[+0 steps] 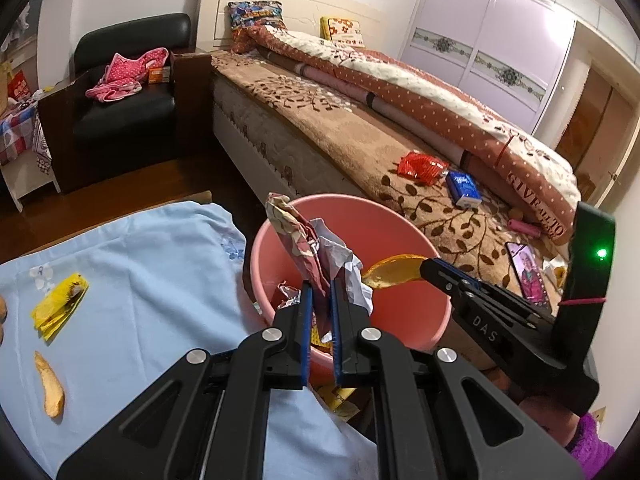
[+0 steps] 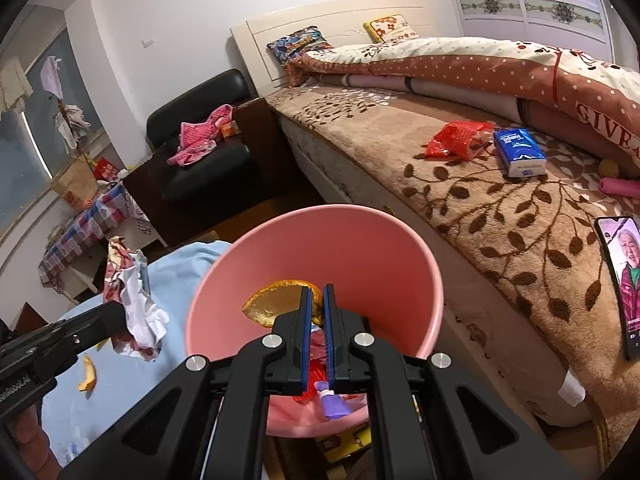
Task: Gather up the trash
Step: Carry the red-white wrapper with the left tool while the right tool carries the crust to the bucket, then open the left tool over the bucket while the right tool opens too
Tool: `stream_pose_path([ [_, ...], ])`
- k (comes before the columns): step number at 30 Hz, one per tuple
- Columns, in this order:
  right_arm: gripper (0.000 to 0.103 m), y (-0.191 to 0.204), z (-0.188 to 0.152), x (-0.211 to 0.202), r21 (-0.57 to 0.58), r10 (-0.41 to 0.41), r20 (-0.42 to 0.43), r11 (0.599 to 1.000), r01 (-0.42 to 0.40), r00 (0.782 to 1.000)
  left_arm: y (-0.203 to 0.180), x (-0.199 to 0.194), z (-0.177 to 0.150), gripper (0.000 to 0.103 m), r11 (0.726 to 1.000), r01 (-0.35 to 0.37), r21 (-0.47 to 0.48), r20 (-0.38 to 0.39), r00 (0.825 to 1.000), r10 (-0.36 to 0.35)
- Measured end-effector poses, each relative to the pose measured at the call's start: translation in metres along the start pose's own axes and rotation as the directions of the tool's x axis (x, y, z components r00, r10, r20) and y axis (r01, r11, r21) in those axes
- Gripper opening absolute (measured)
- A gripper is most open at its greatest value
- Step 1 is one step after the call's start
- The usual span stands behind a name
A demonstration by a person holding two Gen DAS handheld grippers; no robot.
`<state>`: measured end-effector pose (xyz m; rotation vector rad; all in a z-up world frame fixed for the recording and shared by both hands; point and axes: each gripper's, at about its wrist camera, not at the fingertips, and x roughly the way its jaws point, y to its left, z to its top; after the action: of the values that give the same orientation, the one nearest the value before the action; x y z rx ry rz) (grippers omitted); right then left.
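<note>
A pink bin (image 1: 400, 236) (image 2: 360, 240) stands between the blue-clothed table and the bed, with wrappers inside. My left gripper (image 1: 320, 284) is shut on a crumpled red-and-white wrapper (image 1: 308, 240) (image 2: 132, 304), held over the bin's near rim. My right gripper (image 2: 317, 290) (image 1: 424, 266) is shut on an orange peel (image 2: 276, 304) (image 1: 392, 270), held over the bin's opening. A yellow wrapper (image 1: 60, 306) and an orange peel strip (image 1: 50, 384) (image 2: 87, 374) lie on the blue cloth (image 1: 152, 280).
On the bed's brown blanket (image 2: 500, 216) lie a red wrapper (image 1: 422, 166) (image 2: 456, 140), a blue tissue pack (image 1: 464, 189) (image 2: 520, 152), a lit phone (image 2: 620, 280) and a pink tube (image 2: 620, 188). A black armchair (image 1: 128, 92) with pink clothes stands at the back.
</note>
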<state>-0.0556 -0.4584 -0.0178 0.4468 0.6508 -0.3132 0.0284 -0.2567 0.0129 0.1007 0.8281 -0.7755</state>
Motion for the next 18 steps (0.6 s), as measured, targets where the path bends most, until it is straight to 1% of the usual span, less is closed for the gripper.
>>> stream_pose_path([
  [11,0.006,-0.009,-0.002,0.013,0.007,-0.02,-0.023,1.0,0.02,1.0,-0.002,0.028,0.002,0.008,1.0,-0.016,0.002,-0.048,0.999,0.016],
  [18,0.007,-0.011,-0.003,0.019,0.01,-0.022,-0.035,1.0,0.023,0.999,-0.002,0.033,0.0,0.008,1.0,-0.011,-0.012,-0.056,0.998,0.011],
])
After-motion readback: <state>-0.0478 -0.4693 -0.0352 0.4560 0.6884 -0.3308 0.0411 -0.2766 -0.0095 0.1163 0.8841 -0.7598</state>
